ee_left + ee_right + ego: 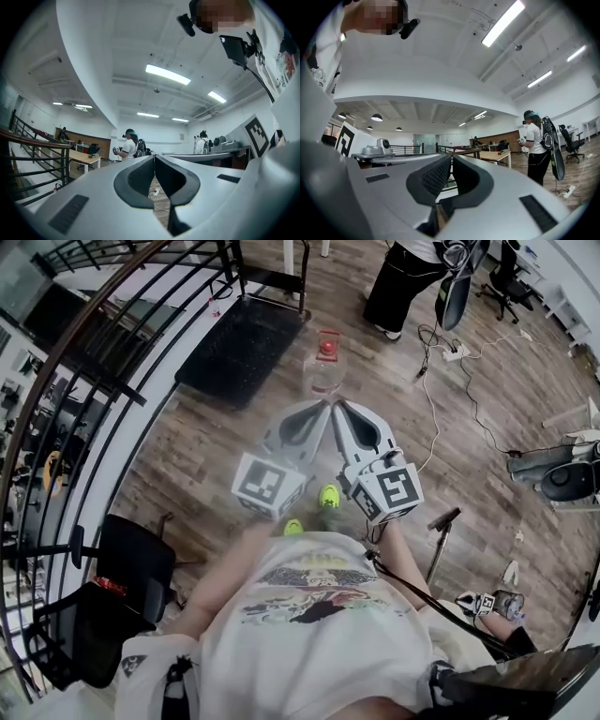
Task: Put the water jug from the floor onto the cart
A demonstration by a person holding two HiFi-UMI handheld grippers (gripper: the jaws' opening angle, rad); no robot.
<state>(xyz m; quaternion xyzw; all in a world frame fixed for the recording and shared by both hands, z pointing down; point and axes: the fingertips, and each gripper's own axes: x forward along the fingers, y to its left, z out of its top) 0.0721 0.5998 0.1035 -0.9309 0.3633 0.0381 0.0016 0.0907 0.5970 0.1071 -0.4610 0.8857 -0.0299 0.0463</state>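
Empty grippers aimed at the jug.
The water jug [324, 367] stands on the floor [225, 460] just beyond the left gripper [324, 406] and right gripper [337, 405]; fingers clenched on nothing, probably for the approach.

Open office floor beside a curved railing, bright overhead light.

Brown wood-plank floor [216, 456]. A black metal railing [112, 382] curves along the left edge, with a white ledge below it. A black mat [239, 348] lies on the planks near the railing, and a black office chair [136, 554] stands closer in. At right, a white power strip [455, 352] with loose cables trailing across the floor. White ceiling with long strip lights [168, 74]; round lamps [377, 117] under a lower ceiling. Walls are white, with one wood-panelled stretch [91, 140]. A wooden desk [83, 159] stands near the railing.
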